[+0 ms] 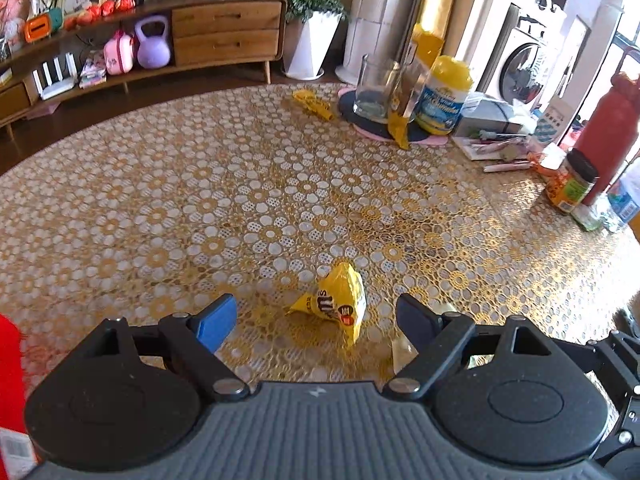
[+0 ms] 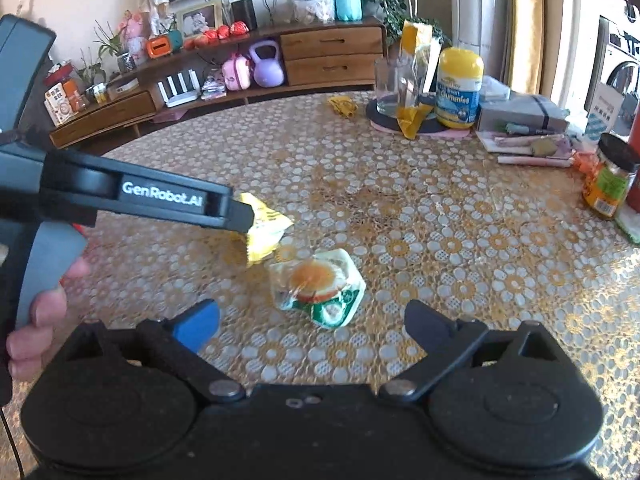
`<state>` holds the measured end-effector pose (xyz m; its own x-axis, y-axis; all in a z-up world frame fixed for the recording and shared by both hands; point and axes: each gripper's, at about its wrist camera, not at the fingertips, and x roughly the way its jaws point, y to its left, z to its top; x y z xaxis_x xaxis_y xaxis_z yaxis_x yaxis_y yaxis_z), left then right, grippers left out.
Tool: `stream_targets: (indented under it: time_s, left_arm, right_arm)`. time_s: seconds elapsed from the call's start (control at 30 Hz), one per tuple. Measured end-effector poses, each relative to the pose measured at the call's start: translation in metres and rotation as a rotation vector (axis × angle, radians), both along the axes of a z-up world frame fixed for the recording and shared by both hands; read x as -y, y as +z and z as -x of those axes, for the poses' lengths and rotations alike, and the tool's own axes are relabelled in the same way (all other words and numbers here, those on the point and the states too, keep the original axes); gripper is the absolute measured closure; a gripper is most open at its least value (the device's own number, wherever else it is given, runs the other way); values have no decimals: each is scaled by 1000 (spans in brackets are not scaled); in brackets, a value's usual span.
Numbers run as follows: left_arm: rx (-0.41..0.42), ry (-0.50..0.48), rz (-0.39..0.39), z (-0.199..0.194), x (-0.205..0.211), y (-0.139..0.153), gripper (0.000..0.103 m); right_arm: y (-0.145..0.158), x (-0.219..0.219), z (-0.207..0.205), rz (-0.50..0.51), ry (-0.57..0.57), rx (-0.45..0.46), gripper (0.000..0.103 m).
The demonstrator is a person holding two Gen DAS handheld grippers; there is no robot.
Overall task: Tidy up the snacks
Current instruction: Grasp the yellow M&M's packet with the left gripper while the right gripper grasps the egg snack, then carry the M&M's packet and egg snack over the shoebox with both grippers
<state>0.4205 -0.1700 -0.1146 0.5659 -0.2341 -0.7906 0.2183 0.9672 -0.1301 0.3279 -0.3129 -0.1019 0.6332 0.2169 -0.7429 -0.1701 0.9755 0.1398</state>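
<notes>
A small yellow candy packet (image 1: 334, 304) lies on the patterned tablecloth (image 1: 200, 200), just ahead of my left gripper (image 1: 316, 320), whose jaws stand wide open on either side of it without touching. In the right wrist view the same yellow packet (image 2: 266, 232) shows partly behind the left gripper's arm (image 2: 160, 198). A clear-wrapped snack with an orange centre and green label (image 2: 320, 284) lies in front of my right gripper (image 2: 312, 322), which is open and apart from it. Another yellow wrapper (image 1: 312, 104) lies far back on the table.
At the back right stand a glass (image 1: 374, 88) on a dark mat, a yellow-lidded gummies bottle (image 1: 444, 96), a tall yellow bag, a tissue box, pens, a black-lidded jar (image 1: 572, 184) and a red bottle (image 1: 608, 136). A red object (image 1: 10, 372) sits at the left edge. A hand (image 2: 36, 312) holds the left gripper's handle.
</notes>
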Motion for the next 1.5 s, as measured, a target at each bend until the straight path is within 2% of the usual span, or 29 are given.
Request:
stream_targets:
  time_s: [0.23, 0.43, 0.5, 0.57, 0.63, 0.67, 0.7, 0.87, 1.17, 1.5]
  left_arm:
    - [-24, -1, 1, -15, 11, -21, 16]
    - [-10, -24, 16, -20, 17, -27, 17]
    - [-10, -29, 19, -22, 18, -28, 27]
    - [-17, -34, 24, -24, 20, -30, 32]
    - [-18, -40, 29, -24, 21, -32, 43]
    - [-18, -43, 25, -23, 21, -33, 51]
    - [-16, -44, 19, -23, 20, -33, 54]
    - [9, -40, -14, -18, 20, -31, 60]
    - [-21, 3, 17, 2, -6, -13, 65]
    - [-7, 7, 21, 58, -30, 26, 65]
  right_arm:
    - [-17, -7, -21, 4, 9, -8, 9]
    - [-27, -12, -32, 12, 13, -26, 20]
    - [-29, -14, -34, 13, 12, -29, 23]
    - [-31, -16, -35, 20, 13, -30, 23]
    - [-32, -17, -35, 24, 8, -30, 25]
    - [-32, -17, -35, 24, 3, -30, 29]
    - [-32, -17, -35, 30, -1, -28, 36]
    - [-32, -15, -34, 29, -15, -31, 40]
    - [-22, -16, -16, 30, -34, -56, 41]
    - [13, -30, 28, 41, -9, -39, 41]
